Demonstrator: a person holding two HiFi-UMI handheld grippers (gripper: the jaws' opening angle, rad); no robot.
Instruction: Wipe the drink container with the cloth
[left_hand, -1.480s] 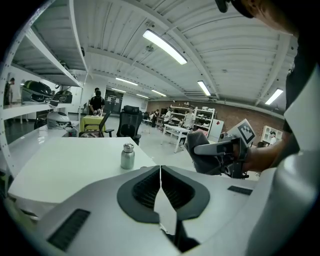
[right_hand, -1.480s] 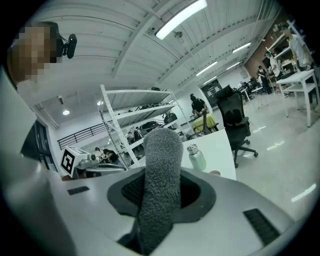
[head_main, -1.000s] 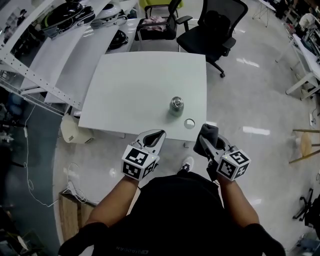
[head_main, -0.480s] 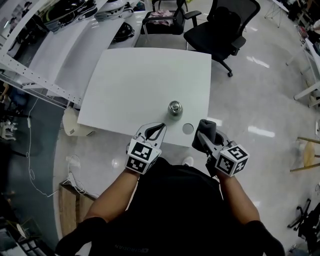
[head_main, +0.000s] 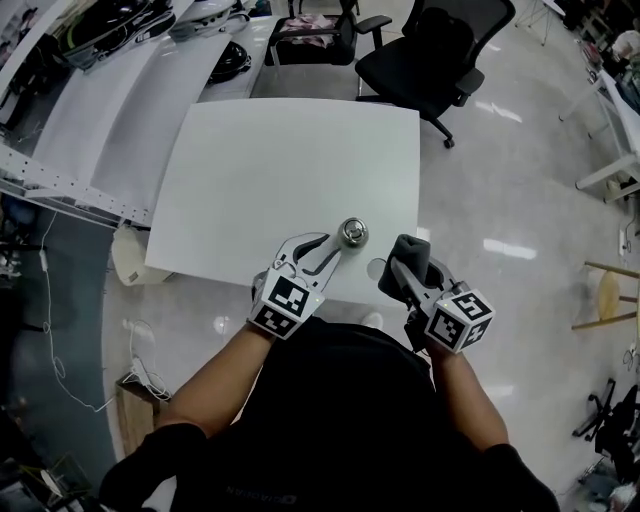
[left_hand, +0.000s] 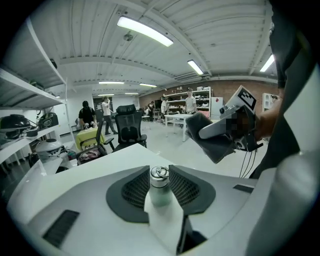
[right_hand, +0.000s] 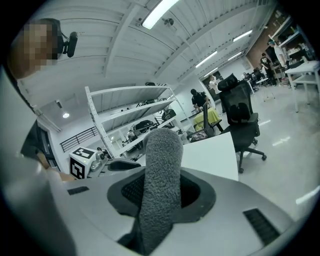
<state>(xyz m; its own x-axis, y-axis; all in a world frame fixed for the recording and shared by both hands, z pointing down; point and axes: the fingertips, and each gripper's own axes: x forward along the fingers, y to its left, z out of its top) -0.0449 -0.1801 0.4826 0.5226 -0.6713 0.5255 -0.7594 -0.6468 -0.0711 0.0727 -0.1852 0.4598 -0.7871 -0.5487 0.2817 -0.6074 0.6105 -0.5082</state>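
We held the left gripper (head_main: 337, 243) low over the near edge of the white table (head_main: 260, 160), its tips right at the bottle (head_main: 352, 232). The bottle stood upright near that front edge, a pale green body with a shiny metal cap. In the left gripper view it sat in the gap between the two dark pads, close to both. The jaws had just been opening and were part-way apart. We could not see either pad pressing on the bottle, so we counted it as framed, not gripped.

The right gripper (head_main: 400, 268) was just to the right of the bottle, at the table's near edge and clear of it. Its jaws were closed on the cloth (head_main: 415, 250) — a thick, dark grey, fuzzy fold that stood up between the pads and stuck out past the tips. The cloth and the bottle were near each other but not touching.

Between the two grippers a small round disc (head_main: 373, 268) lay on the table's edge, partly hidden by the cloth. Beyond the far corner of the table stood a black office chair (head_main: 430, 50).
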